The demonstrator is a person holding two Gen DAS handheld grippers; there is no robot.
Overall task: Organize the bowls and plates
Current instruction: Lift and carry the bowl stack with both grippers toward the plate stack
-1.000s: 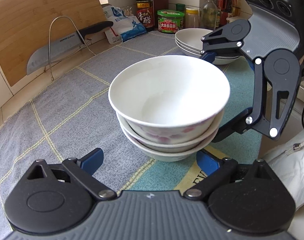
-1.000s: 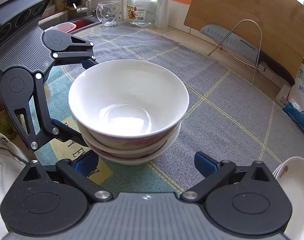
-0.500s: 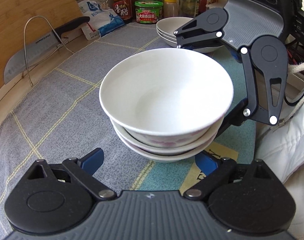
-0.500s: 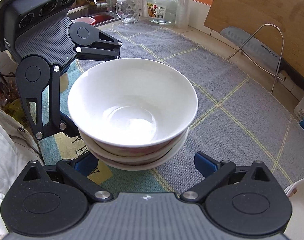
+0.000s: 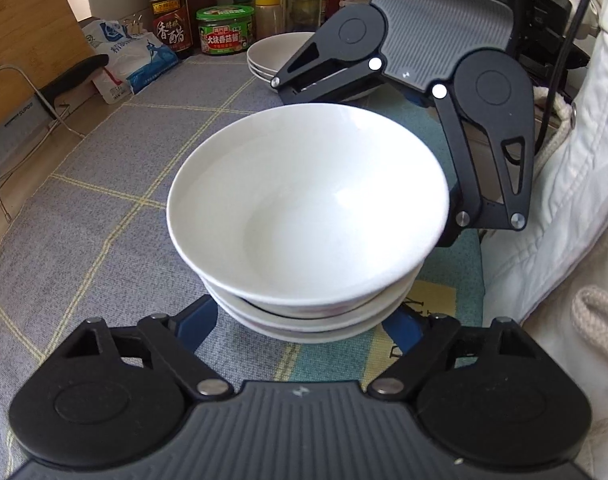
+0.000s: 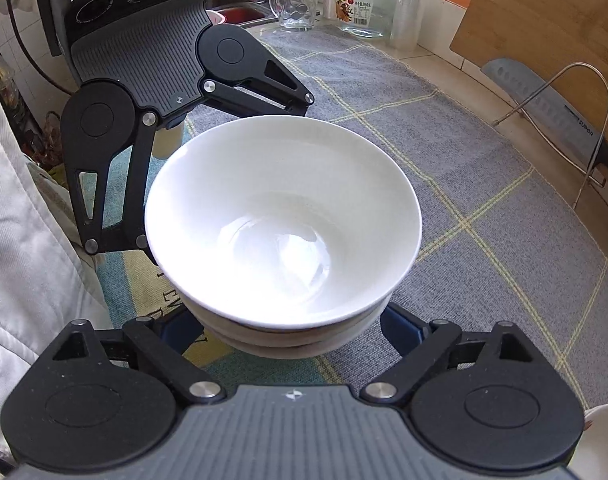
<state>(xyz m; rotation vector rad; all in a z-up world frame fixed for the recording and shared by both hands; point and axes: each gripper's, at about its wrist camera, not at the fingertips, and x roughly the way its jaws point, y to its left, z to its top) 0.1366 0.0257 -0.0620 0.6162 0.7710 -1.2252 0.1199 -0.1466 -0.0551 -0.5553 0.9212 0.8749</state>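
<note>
Jaws on both tools stand wide, cradling the bowl stack (image 5: 308, 216) from opposite sides instead of pinching one rim. The left gripper (image 5: 304, 320) reaches under it from the bottom of its frame; the right gripper (image 6: 291, 320) does likewise, probably so three nested bowls travel level together. The stack fills centre frame above the grey mat (image 5: 103, 208). Plates (image 5: 263, 56) wait at upper centre, beside the jars.

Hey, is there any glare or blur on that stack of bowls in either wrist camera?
Left wrist view: the top bowl has soft glare on its inner right wall, and its near rim looks slightly smeared. Right wrist view: the same bowl shows strong washed-out glare across its base; fisheye bends the mat's yellow lines.
</note>
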